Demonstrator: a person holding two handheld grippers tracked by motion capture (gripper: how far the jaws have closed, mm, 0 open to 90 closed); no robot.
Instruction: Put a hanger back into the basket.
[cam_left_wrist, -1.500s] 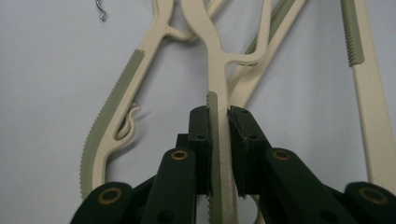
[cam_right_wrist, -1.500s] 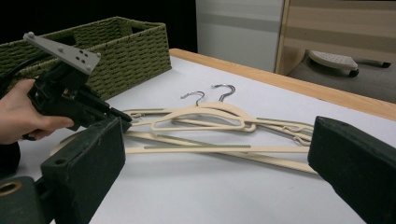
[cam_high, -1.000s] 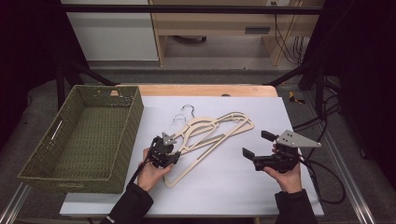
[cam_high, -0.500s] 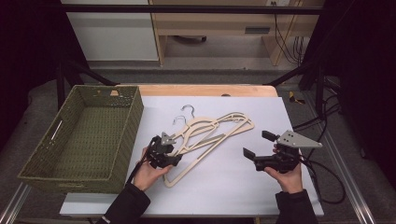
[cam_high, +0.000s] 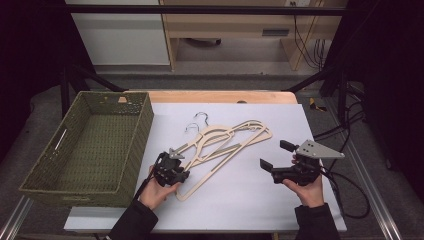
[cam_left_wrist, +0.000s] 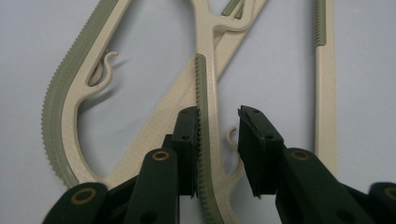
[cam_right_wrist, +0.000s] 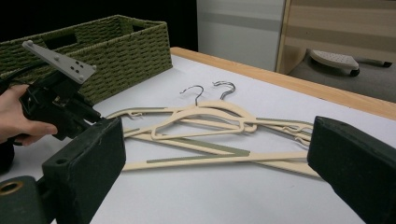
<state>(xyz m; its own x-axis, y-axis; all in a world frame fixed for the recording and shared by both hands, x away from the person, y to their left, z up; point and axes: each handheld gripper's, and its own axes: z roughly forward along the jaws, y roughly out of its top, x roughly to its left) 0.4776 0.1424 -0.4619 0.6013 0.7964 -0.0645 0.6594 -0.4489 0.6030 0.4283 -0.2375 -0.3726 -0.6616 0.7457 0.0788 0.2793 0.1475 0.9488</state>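
Green woven basket (cam_high: 90, 145) at left of white table (cam_high: 240, 205), no label readable. Left gripper (cam_high: 181, 167) just closing, hanger arm between jaws, one pad touching. Cream hangers (cam_high: 227, 142) at centre, overlapped. Right gripper (cam_high: 274, 156) wide open, empty.

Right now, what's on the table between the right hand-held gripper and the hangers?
Nothing: in the high view, only bare white table lies between the open right hand-held gripper and the beige hangers.

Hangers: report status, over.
Left gripper closing round a hanger arm, one pad touching. Right gripper open, clear. Basket beside; nothing blocking.
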